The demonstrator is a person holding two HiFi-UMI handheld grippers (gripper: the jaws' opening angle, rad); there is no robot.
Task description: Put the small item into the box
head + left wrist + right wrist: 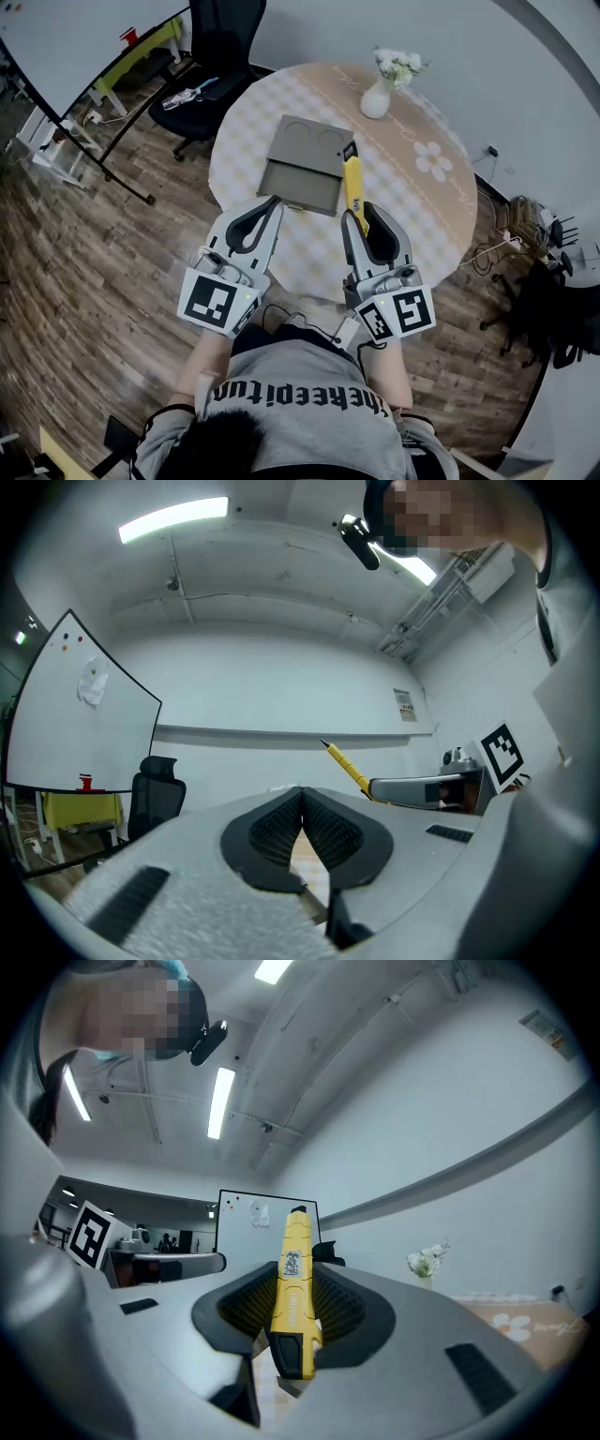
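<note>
Table (422, 216) with a checked cloth is what the grey box (305, 164) is lying flat on, roughly mid-table. Left gripper (272, 200) hangs just off the box's near left corner, and its own view shows the jaws pressed together with nothing between them. Right gripper (354, 214) sits at the box's near right corner, clamped on a yellow utility knife (352, 183). The jaws pinch the knife around its lower body, and the tip pokes forward along the box's right edge, so it's beside the box, not in it. Little white vase (377, 98) with flowers stands past the box's far right corner, well apart from it
</note>
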